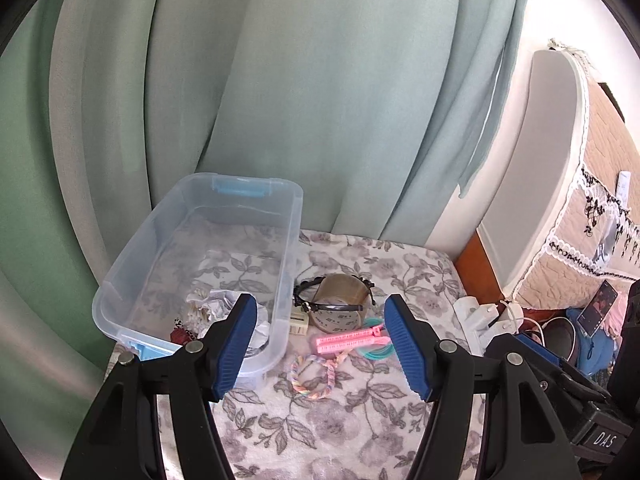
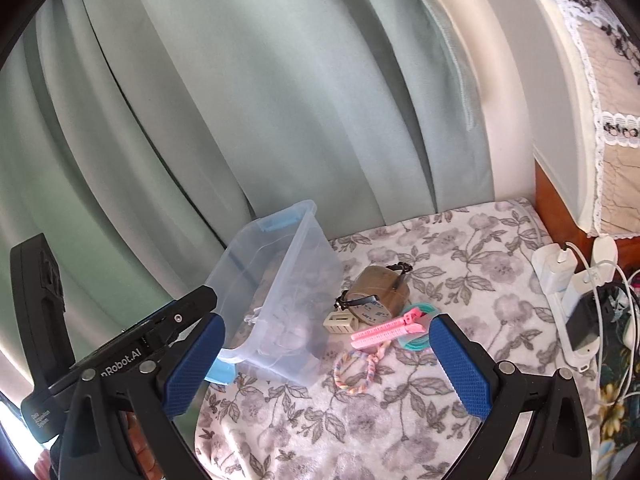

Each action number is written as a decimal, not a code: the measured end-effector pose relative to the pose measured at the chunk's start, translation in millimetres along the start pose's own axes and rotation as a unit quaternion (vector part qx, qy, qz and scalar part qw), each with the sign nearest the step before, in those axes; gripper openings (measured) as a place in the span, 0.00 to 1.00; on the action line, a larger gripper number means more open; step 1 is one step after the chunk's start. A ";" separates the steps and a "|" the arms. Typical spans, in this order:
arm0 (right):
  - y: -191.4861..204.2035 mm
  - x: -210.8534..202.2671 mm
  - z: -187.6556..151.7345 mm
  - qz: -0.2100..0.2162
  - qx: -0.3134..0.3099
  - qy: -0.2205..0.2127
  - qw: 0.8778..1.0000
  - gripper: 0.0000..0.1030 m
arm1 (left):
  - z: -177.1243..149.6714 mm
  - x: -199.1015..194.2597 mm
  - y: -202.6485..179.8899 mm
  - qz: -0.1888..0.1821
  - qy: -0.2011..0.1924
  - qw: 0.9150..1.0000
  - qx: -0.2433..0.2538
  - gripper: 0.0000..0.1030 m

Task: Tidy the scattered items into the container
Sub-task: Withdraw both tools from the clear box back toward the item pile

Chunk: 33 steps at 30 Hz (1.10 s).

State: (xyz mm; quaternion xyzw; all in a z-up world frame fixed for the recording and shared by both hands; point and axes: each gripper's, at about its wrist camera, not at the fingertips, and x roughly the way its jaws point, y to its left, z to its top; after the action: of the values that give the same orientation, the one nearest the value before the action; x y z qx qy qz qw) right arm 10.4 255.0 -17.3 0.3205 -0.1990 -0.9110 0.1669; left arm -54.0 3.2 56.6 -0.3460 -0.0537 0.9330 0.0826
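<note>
In the left wrist view, the left gripper (image 1: 322, 340) hangs above a floral blanket (image 1: 320, 432), its blue-padded jaws spread with nothing between them. A clear plastic bin (image 1: 288, 264) with blue latches sits at the left, in front of a pale green curtain (image 1: 280, 80). In its near end lie crumpled white scrunchies (image 1: 212, 304) and a dark red item that is partly hidden. Just right of the bin, a roll of brown packing tape (image 1: 340, 300) lies on its side with a black headband (image 1: 308, 304) draped over it. A small cream clip (image 1: 299, 323) touches the tape's near left side. Nearer still lie a pink hair clip (image 1: 348, 340), a teal coil hair tie (image 1: 376, 350) at its right end, and a pastel braided hair tie (image 1: 312, 376) nearest of all. At the far right, a white power strip (image 1: 484, 314) rests at the blanket's edge, and part of the other gripper shows in the lower right.

In the right wrist view, the right gripper (image 2: 326, 364) has its jaws spread wide and holds nothing. The bin (image 2: 304, 280) stands left of centre, its contents blurred through the wall. The tape roll (image 2: 380, 292), headband (image 2: 360, 302), cream clip (image 2: 340, 322), pink clip (image 2: 384, 330), teal tie (image 2: 416, 342) and braided tie (image 2: 356, 368) cluster on the blanket (image 2: 400, 420) just right of the bin. A power strip (image 2: 568, 300) with plugged chargers lies at the right edge.
</note>
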 end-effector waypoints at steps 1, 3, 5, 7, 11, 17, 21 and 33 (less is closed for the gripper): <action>-4.0 -2.9 -1.0 -0.004 0.002 0.000 1.000 1.00 | -1.4 0.1 -4.2 -0.002 0.002 1.000 0.002 0.65; -11.9 -8.5 -3.2 -0.011 0.005 -0.001 1.000 1.00 | -4.4 1.1 -12.9 -0.005 0.006 1.000 0.008 0.65; -19.4 -13.5 -5.3 -0.017 0.010 -0.002 1.000 1.00 | -7.1 1.9 -21.1 -0.008 0.010 1.000 0.014 0.66; -26.6 -18.1 -6.8 -0.021 0.016 -0.004 1.000 1.00 | -10.0 2.2 -28.1 -0.012 0.012 1.000 0.019 0.65; -40.6 -22.6 -10.7 -0.029 0.026 -0.002 0.999 1.00 | -17.7 8.9 -40.4 -0.014 0.024 0.999 0.030 0.66; -61.2 -17.8 -19.0 -0.050 0.040 0.013 0.998 1.00 | -34.2 31.0 -47.6 -0.014 0.057 0.998 0.033 0.65; -74.3 -6.6 -26.6 -0.057 0.051 0.034 0.996 1.00 | -45.6 47.5 -50.3 -0.019 0.081 0.996 0.037 0.66; -98.8 46.2 -49.1 -0.067 0.065 0.103 0.990 1.00 | -72.2 98.5 -43.8 -0.016 0.137 0.989 0.051 0.65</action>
State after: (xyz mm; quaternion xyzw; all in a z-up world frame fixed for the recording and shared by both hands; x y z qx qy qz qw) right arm -9.2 308.0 -122.7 0.4358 -0.2178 -0.8671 0.1036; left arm -75.2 68.1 -53.7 -0.4648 0.0000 0.8771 0.1212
